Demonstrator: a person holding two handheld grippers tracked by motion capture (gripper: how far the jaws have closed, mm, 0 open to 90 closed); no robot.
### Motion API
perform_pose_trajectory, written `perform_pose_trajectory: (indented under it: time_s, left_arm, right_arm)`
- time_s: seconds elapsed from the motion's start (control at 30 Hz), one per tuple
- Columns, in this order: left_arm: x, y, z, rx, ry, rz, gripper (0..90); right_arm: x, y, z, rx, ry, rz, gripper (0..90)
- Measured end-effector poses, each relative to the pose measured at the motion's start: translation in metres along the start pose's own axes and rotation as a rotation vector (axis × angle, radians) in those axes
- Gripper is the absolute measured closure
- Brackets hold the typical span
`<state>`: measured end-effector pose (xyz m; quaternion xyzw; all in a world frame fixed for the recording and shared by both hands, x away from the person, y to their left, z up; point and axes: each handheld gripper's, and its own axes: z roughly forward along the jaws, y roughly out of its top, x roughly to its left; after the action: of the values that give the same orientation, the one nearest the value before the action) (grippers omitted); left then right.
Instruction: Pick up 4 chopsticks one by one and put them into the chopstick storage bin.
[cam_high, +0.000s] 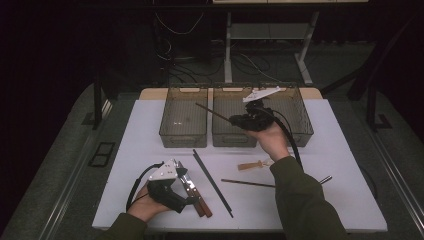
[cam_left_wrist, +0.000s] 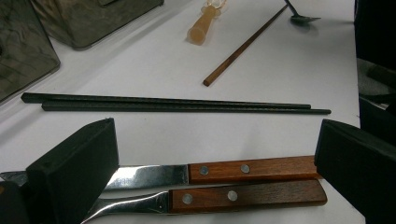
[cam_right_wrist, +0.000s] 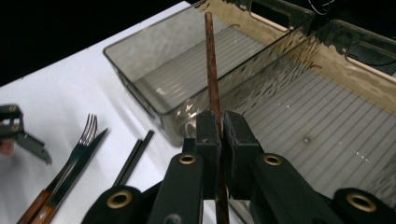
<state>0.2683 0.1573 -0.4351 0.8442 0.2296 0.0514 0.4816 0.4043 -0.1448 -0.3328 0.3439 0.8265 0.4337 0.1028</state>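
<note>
Nearest the front edge of the white table (cam_high: 345, 200), the left gripper (cam_high: 190, 192) is held low, jaws spread wide apart, nothing gripped. Between the jaws a knife (cam_left_wrist: 210, 171) and a fork (cam_left_wrist: 205, 198), both w/ riveted wooden handles, are seen lying side by side, touching, handles toward the front edge. Jaw pads are set either side of the pair w/ free room around them.

Just beyond, a pair of black chopsticks (cam_left_wrist: 173, 105) is laid together on bare tabletop. Past these, a single brown chopstick (cam_left_wrist: 243, 46) lies alone, well apart from the black pair, open surface on both sides. A pale wooden-handled utensil (cam_high: 254, 164) and a spoon (cam_left_wrist: 303, 18) are noted further on; spoon mostly hidden by the right sleeve in the high view.

Toward the far edge, three clear bins are set in a row, walls touching: left bin (cam_high: 184, 135), middle bin (cam_high: 235, 137), right bin (cam_high: 299, 112). The right gripper (cam_right_wrist: 221, 126) is raised over the middle bin, jaws clenched on a brown chopstick (cam_right_wrist: 212, 70) whose free end reaches over the wall shared w/ the left bin. Both those bins appear to be empty; table margins left and right are bare
</note>
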Motion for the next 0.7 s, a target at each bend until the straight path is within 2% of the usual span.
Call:
perform_pose_trajectory:
  time_s: [0.37,0.7]
  left_arm:
    - [-0.001,0.001,0.0,0.002,0.001,0.01,0.0]
    - [-0.001,0.002,-0.001,0.008,-0.002,0.026,0.0]
  right_arm:
    - [0.0,0.022,0.023,0.016,-0.033,0.014,85.4]
    - [0.002,0.042,0.053,0.045,-0.061,0.026,85.4]
